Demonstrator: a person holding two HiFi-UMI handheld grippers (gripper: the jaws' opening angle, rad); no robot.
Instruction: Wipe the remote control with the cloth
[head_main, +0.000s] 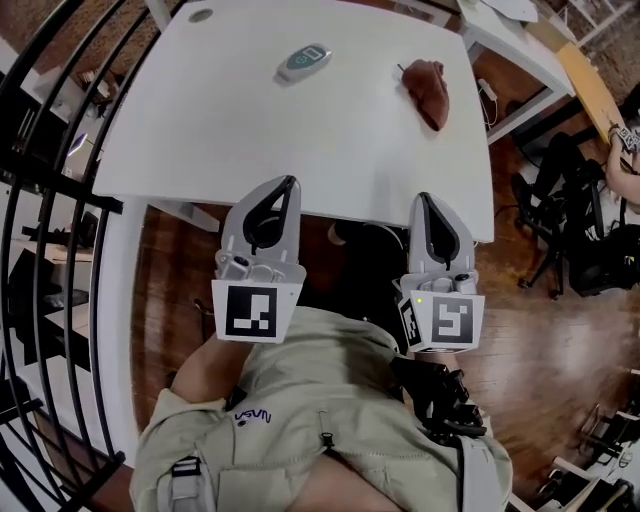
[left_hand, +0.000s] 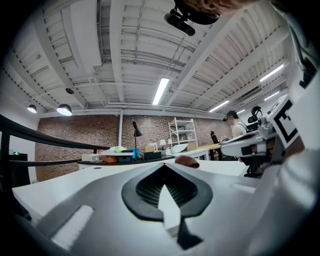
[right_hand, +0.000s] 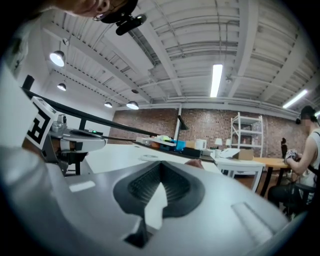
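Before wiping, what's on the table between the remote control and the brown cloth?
Nothing: in the head view only bare white tabletop separates the grey oval remote control from the crumpled brown cloth.

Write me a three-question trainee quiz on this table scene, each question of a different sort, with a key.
1. True or false: in the head view, the cloth lies to the right of the remote control on the white table.
2. Pick one. The left hand-held gripper is: A) open and empty; B) shut and empty; C) shut on the cloth.
3. Short answer: does the right hand-held gripper touch the cloth?

Key: 1. True. 2. B. 3. No, it is shut, holds nothing, and sits at the table's near edge, well apart from the cloth.
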